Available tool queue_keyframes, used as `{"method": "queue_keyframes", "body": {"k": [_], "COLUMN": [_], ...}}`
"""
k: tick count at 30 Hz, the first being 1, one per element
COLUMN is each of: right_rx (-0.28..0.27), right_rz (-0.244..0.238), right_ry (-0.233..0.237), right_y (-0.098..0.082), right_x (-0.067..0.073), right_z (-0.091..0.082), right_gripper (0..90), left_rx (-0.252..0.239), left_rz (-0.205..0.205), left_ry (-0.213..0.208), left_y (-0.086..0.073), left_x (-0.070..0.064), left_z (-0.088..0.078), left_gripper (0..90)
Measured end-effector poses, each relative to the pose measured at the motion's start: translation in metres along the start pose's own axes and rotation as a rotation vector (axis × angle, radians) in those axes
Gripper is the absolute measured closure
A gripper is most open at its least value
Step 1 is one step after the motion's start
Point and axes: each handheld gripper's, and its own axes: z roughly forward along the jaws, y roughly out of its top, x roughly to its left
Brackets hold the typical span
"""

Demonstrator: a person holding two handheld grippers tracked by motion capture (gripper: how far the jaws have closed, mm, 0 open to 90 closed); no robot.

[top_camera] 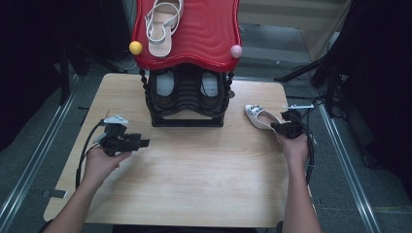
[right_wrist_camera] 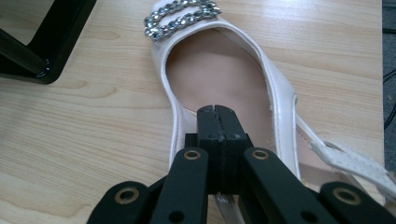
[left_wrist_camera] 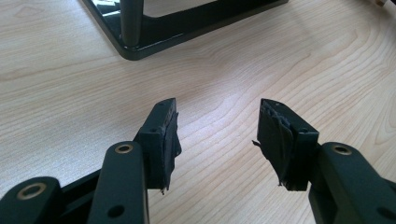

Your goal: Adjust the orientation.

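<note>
Seen from above, a person's two forearms reach onto a pale wooden table (top_camera: pixel 194 165), each hand carrying a black two-jaw gripper. At the table's right edge the right gripper (top_camera: pixel 279 127) has its jaws pressed together, a thin clear strip showing beneath them in the right gripper view, where the closed tips (right_wrist_camera: pixel 218 112) sit over the heel end of a cream leather slingback shoe with a rhinestone buckle (right_wrist_camera: pixel 219 70). Whether the tips pinch the shoe's rim or merely rest above its tan insole cannot be told. That shoe (top_camera: pixel 260 116) lies on the tabletop, well right of a black two-tier shoe rack (top_camera: pixel 187 104), its jewelled toe pointing toward the rack and its loose white heel strap (right_wrist_camera: pixel 355 161) trailing toward the table's edge. On the left side, the left gripper (top_camera: pixel 143 142) is held just above the bare wood, near the rack's front left corner, its padded jaws standing wide apart with nothing between them; the left gripper view shows wood grain in the gap (left_wrist_camera: pixel 217 135) and the rack's glossy black base frame (left_wrist_camera: pixel 187 28) beyond. A dark pair of shoes (top_camera: pixel 187 87) sits on the rack's lower tier, and a white strappy sandal (top_camera: pixel 163 26) rests on its wavy red plastic top shelf (top_camera: pixel 209 34), which carries a yellow knob (top_camera: pixel 135 47) and a pink knob (top_camera: pixel 236 51) at its front corners.
</note>
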Motion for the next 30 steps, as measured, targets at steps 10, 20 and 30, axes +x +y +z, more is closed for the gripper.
{"method": "queue_keyframes", "body": {"k": [10,20,30], "right_rx": [-0.017,-0.01,-0.1], "right_rz": [0.046,0.055,0.036], "right_ry": [0.095,0.088,0.092], "right_y": [-0.003,-0.003,0.006], "right_x": [0.01,0.013,0.018], "right_z": [-0.006,-0.005,-0.027], "right_gripper": [90.0,90.0,80.9], "left_rx": [0.0,0.005,0.002], "left_rz": [0.007,0.009,0.008], "left_ry": [0.008,0.005,0.008], "left_y": [0.0,0.0,0.001], "left_x": [0.002,0.002,0.002], "left_z": [-0.001,0.0,-0.001], "left_gripper": [48.3,48.2,47.9]}}
